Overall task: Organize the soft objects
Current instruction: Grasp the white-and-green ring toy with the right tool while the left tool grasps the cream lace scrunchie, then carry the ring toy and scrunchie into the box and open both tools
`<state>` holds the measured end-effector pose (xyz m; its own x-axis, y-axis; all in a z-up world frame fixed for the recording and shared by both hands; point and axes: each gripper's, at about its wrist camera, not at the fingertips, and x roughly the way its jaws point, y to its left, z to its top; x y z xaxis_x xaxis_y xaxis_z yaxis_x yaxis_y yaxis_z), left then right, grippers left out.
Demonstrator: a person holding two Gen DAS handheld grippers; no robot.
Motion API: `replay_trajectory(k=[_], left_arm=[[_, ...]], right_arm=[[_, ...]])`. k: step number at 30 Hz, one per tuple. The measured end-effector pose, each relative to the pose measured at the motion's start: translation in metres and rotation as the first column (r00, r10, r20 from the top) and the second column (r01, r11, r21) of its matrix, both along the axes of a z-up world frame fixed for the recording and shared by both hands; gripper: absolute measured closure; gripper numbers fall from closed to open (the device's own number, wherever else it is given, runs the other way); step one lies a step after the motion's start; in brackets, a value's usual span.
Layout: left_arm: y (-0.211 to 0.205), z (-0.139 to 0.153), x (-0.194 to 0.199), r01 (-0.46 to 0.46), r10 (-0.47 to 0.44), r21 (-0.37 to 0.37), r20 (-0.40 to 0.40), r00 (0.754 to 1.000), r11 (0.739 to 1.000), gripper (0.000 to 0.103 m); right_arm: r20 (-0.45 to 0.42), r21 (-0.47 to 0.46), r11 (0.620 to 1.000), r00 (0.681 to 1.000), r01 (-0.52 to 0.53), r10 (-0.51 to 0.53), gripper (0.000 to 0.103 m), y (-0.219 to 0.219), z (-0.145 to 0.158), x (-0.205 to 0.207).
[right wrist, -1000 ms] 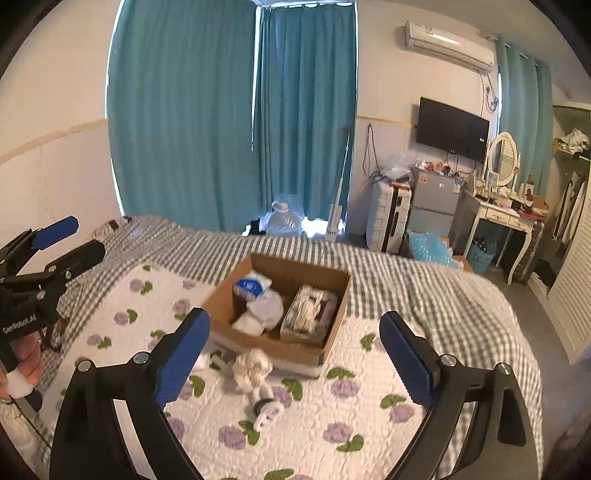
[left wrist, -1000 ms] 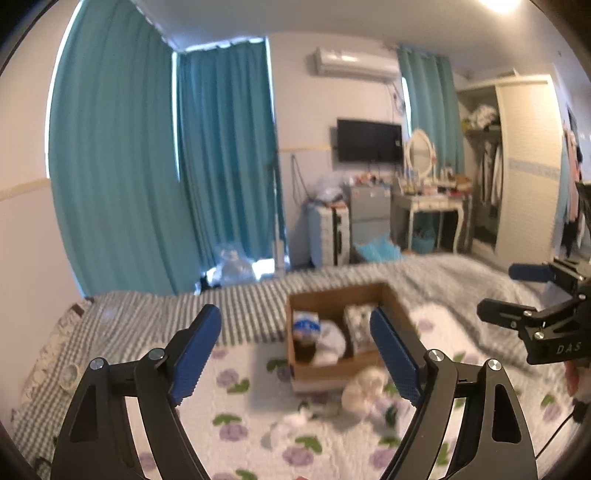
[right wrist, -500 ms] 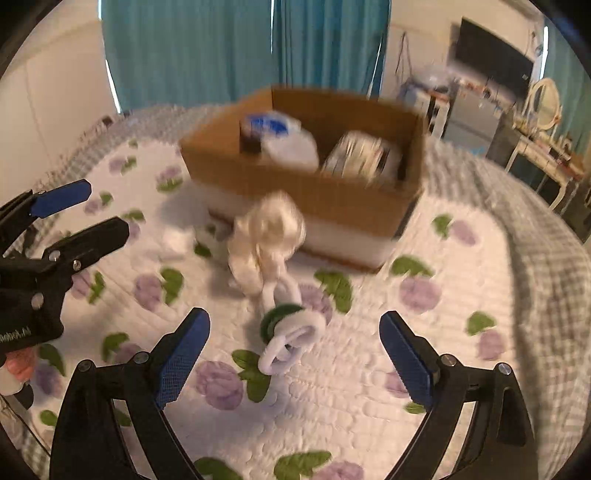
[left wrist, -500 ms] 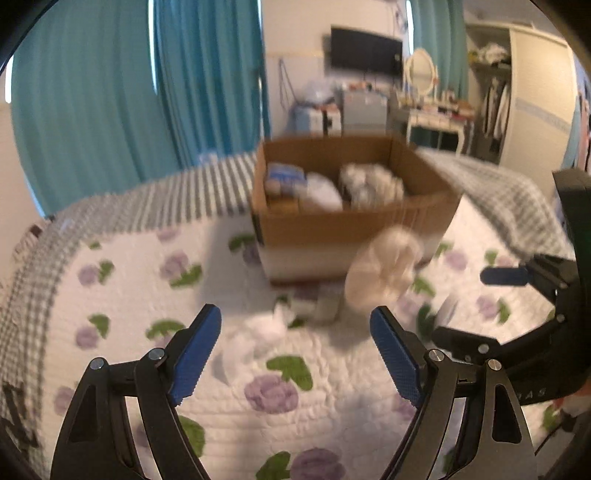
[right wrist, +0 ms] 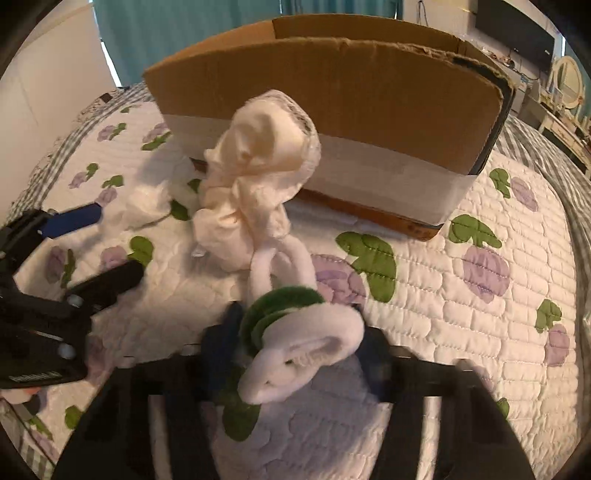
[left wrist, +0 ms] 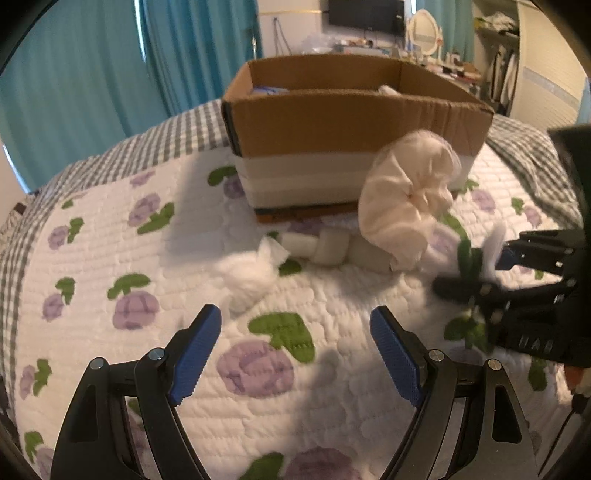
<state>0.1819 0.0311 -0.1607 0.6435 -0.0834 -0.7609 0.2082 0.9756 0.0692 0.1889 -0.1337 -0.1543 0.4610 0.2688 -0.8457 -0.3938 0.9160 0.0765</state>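
A cardboard box (left wrist: 351, 110) (right wrist: 332, 96) stands on the floral quilt, with soft items inside. In front of it lie a cream scrunchie (left wrist: 406, 199) (right wrist: 258, 177), a white tissue wad (left wrist: 247, 273) (right wrist: 147, 199) and small white foam pieces (left wrist: 328, 245). My right gripper (right wrist: 295, 343) has its jaws closing around a white and green fuzzy hair tie bundle (right wrist: 295, 332) (left wrist: 476, 258) on the quilt; motion blur hides whether they grip. My left gripper (left wrist: 295, 350) is open and empty, low over the quilt, short of the tissue wad.
The quilt (left wrist: 110, 258) covers a bed with a grey checked blanket (left wrist: 177, 129) behind. Teal curtains (left wrist: 92, 74) hang at the back. A dresser with a mirror (left wrist: 424, 26) and a wardrobe stand far right.
Both grippers have dropped low toward the quilt and closer to the box. The right jaws have narrowed from wide open onto the white and green hair ties.
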Motion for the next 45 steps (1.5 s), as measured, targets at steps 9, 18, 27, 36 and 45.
replay_trajectory(k=[9, 18, 27, 36, 45], left_arm=[[-0.034, 0.016, -0.011, 0.032, -0.033, -0.041, -0.009, 0.999, 0.999, 0.019], [-0.077, 0.001, 0.037, 0.020, -0.020, -0.043, -0.005, 1.000, 0.999, 0.020], [-0.073, -0.004, 0.062, -0.007, 0.008, -0.089, 0.011, 1.000, 0.996, 0.059], [-0.066, 0.024, 0.035, 0.059, -0.057, -0.145, 0.015, 0.998, 0.988, 0.073], [-0.059, 0.091, 0.008, 0.090, -0.075, -0.117, 0.124, 0.989, 0.989, 0.073]], right_arm=[[0.088, 0.071, 0.994, 0.992, 0.084, -0.091, 0.069, -0.040, 0.036, -0.013], [0.102, 0.082, 0.984, 0.980, 0.161, -0.169, 0.069, -0.073, 0.040, 0.001], [0.108, 0.058, 0.988, 0.984, 0.140, -0.145, 0.069, -0.066, 0.035, 0.007], [0.123, 0.059, 0.985, 0.978, 0.160, -0.166, 0.069, -0.070, 0.044, -0.007], [0.218, 0.059, 0.990, 0.966, 0.128, -0.138, 0.069, -0.060, 0.106, -0.040]])
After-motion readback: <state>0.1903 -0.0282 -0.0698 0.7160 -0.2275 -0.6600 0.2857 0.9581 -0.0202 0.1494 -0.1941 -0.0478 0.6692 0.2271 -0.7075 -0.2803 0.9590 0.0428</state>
